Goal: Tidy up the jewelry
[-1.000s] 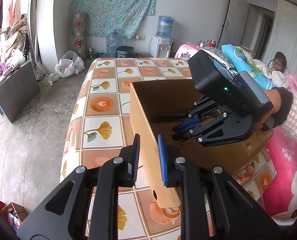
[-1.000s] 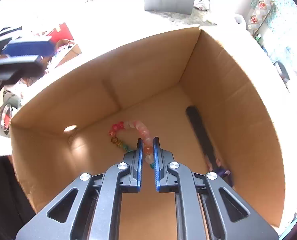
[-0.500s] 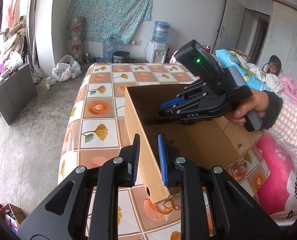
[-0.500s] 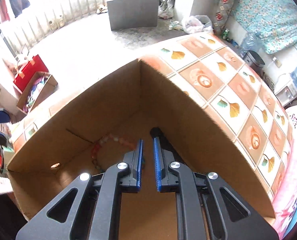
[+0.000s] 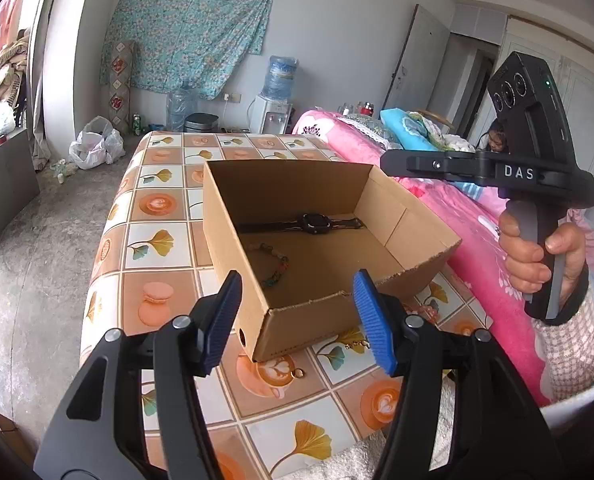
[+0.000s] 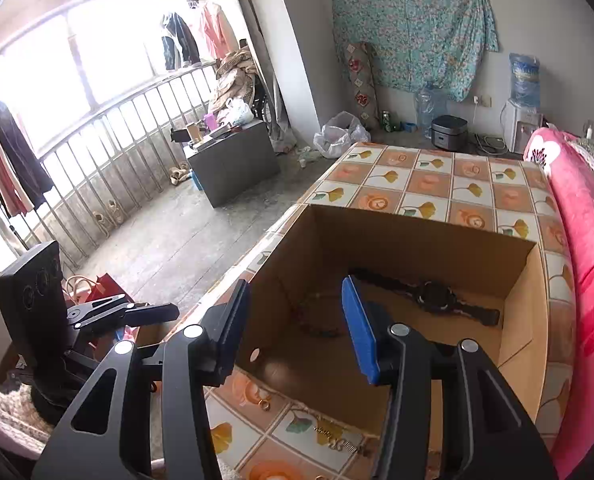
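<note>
Both claws are opening and standing empty: the left claw (image 5: 297,316) wide, the right claw (image 6: 295,326) half-spread, lifted clear of the cardboard box (image 5: 233,240). The bead bracelet (image 5: 275,264) is lying inside beside the watch (image 5: 317,223); a ring (image 6: 264,403) is awaiting pickup on the tabletop (image 5: 161,208).

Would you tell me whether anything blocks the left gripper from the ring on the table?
Nothing visible does. The ring lies on bare table before the box; the left gripper, jaws just opened and empty, faces it.
</note>
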`<state>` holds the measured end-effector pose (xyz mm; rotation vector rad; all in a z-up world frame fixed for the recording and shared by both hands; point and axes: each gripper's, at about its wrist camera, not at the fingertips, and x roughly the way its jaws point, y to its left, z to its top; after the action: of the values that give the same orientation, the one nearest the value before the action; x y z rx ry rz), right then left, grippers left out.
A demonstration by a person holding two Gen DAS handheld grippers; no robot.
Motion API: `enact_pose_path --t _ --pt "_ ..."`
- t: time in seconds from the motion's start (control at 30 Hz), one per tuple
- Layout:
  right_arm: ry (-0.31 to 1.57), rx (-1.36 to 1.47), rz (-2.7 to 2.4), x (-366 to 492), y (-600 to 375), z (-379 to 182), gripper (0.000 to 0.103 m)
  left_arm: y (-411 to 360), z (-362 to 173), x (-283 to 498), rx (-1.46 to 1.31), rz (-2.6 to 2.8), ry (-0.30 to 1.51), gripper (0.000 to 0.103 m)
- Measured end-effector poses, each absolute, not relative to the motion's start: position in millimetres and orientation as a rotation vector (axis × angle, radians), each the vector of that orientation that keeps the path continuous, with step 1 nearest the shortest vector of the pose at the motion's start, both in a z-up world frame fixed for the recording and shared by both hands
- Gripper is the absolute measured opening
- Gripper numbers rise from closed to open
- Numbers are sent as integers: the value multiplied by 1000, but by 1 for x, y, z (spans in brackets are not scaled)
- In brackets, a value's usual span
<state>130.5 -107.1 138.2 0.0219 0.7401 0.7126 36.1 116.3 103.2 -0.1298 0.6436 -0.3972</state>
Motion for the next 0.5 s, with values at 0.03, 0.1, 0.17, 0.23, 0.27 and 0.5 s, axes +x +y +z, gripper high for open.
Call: enact_pose_path --t 0.03,0.1,0.17,0.23,0.27,0.5 --pt "752 35 700 123 -111 131 52 112 101 32 -121 -400 650 62" --pt "777 49 677 108 -119 118 53 104 96 24 -103 -395 668 66" --pt "799 47 629 94 -128 106 61 95 87 18 -84 -382 695 71" --pt "803 19 564 81 -136 95 66 87 75 15 -63 -359 732 73" --pt "806 11 535 75 -139 89 73 83 68 15 -57 -351 755 74" --pt "849 -2 336 48 -162 55 88 62 23 13 16 -287 904 77"
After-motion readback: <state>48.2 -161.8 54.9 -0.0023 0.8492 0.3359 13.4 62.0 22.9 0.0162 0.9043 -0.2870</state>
